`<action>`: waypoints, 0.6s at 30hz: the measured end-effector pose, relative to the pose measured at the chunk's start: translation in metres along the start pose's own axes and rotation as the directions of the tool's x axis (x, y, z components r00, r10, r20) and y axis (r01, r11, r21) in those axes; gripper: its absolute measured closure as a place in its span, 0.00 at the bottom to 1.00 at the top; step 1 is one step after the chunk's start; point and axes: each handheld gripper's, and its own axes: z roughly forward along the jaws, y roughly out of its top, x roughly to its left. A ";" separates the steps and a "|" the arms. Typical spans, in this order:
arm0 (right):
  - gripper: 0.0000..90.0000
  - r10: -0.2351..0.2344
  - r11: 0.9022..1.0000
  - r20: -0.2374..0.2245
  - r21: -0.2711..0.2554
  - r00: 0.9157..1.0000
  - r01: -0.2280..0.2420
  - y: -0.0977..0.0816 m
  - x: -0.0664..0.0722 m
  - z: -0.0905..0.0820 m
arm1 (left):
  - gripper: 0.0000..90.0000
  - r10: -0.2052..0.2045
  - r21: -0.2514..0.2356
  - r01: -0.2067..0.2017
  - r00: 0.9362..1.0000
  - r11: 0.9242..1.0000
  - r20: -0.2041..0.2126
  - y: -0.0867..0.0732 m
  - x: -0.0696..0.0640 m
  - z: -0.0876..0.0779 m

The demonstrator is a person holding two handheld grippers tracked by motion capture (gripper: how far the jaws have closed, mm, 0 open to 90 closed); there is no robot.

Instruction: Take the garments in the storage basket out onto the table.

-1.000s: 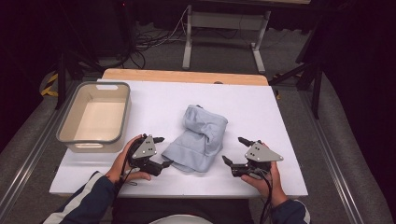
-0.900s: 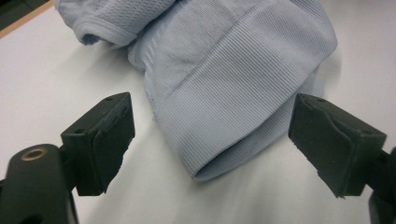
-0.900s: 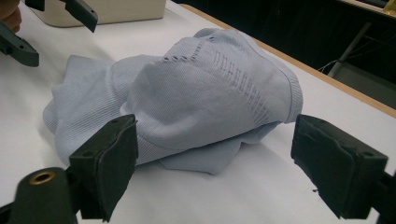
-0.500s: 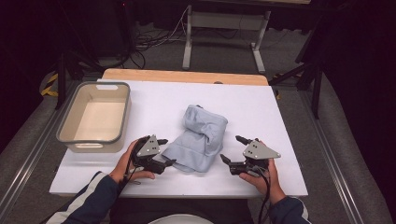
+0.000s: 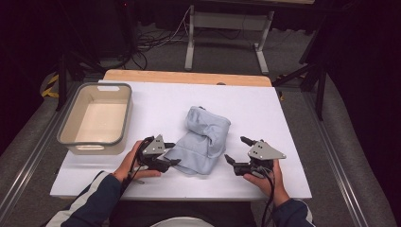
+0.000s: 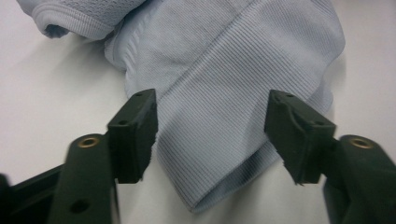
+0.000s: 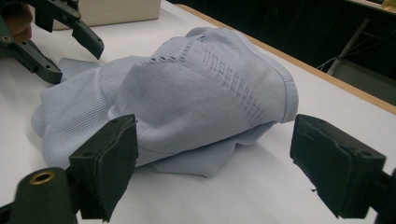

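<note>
A crumpled pale blue garment (image 5: 201, 139) lies bunched near the middle of the white tabletop (image 5: 265, 109), and everything else is placed here relative to it. In the high view it forms a rounded mound at its far end, with a flatter ribbed fold spreading toward the near edge of the tabletop.

The left gripper (image 5: 171, 153) sits at the garment's near-left corner, held in the person's left hand (image 5: 130, 163). Its jaws are spread apart, one on each side of that corner. In the left gripper view (image 6: 210, 135) the ribbed fold runs down between the two black jaws and ends in a point below them; the jaws stand well clear of each other and nothing is clamped between them.

The right gripper (image 5: 235, 150) hovers just to the right of the garment, held in the person's right hand (image 5: 267, 177), with its jaws likewise wide apart and holding nothing. In the right gripper view (image 7: 212, 158) the mound of cloth rises beyond the gap between the jaws, a row of small eyelet holes showing across its top, and the left gripper appears at the garment's far side.

To the left of the garment, well apart from it, stands a beige bin (image 5: 71, 127) with a grey rim
</note>
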 end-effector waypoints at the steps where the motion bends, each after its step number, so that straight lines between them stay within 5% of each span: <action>1: 0.18 0.000 1.000 -0.002 0.000 1.000 0.000 0.000 0.000 0.000 | 0.37 -0.004 -0.006 0.004 1.000 1.000 0.005 0.000 0.000 0.000; 8: 0.18 -0.001 1.000 -0.008 0.005 1.000 0.001 0.001 0.001 0.001 | 0.29 0.022 0.003 -0.023 0.999 1.000 0.024 0.004 -0.004 0.002; 18: 0.18 -0.001 1.000 -0.013 0.009 1.000 0.001 0.001 0.001 0.005 | 0.39 0.025 0.057 -0.027 0.999 0.998 0.026 0.004 -0.001 0.014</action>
